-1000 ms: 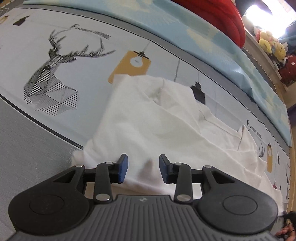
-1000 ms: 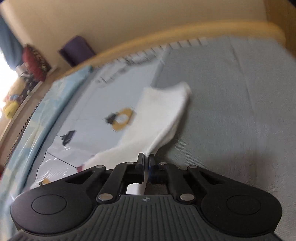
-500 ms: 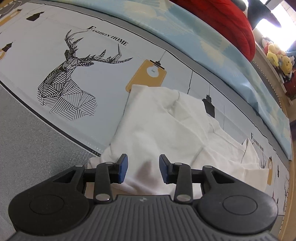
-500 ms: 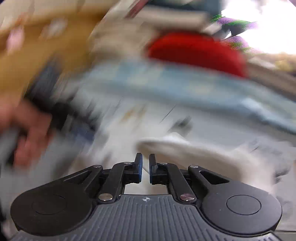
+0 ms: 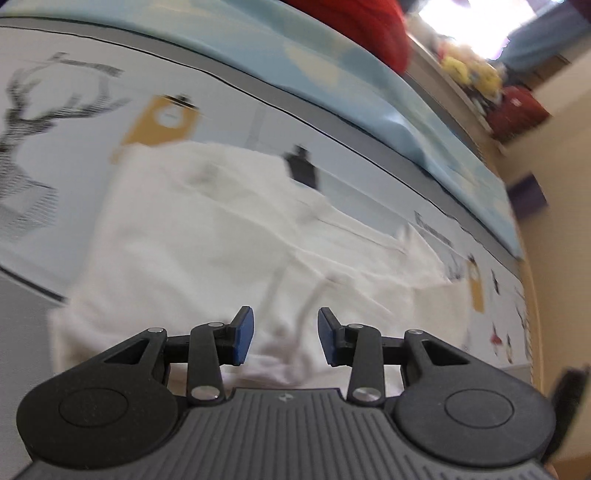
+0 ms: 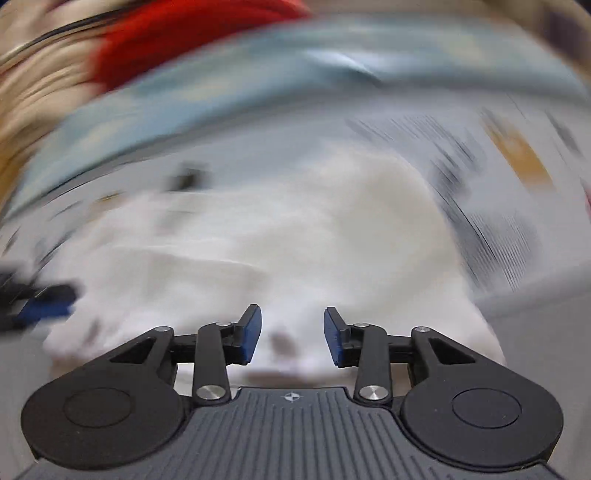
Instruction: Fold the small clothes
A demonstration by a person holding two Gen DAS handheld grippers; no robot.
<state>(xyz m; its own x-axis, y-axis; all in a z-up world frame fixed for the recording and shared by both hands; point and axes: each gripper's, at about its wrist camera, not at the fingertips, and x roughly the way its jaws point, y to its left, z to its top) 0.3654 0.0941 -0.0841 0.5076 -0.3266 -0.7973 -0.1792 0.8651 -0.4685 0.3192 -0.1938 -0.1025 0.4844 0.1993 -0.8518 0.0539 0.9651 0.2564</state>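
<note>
Bed w/ printed sheet [image 5: 92, 155]; white garment [image 5: 207, 236] lies crumpled across it, partly folded. Both grippers hover low over its near edge: left gripper [image 5: 285, 335] and right gripper [image 6: 291, 335] wide open, holding nothing. Looks btwn folds; next needs a pinch on the hem.

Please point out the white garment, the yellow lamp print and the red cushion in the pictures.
white garment [image 5: 207, 236]: left wrist view, on its flat middle.
yellow lamp print [image 5: 162, 123]: left wrist view, on its yellow body.
red cushion [image 5: 362, 26]: left wrist view, on its lower edge.

A white garment [image 5: 221, 236] lies crumpled and partly folded on the printed bedsheet [image 5: 92, 122].
</note>
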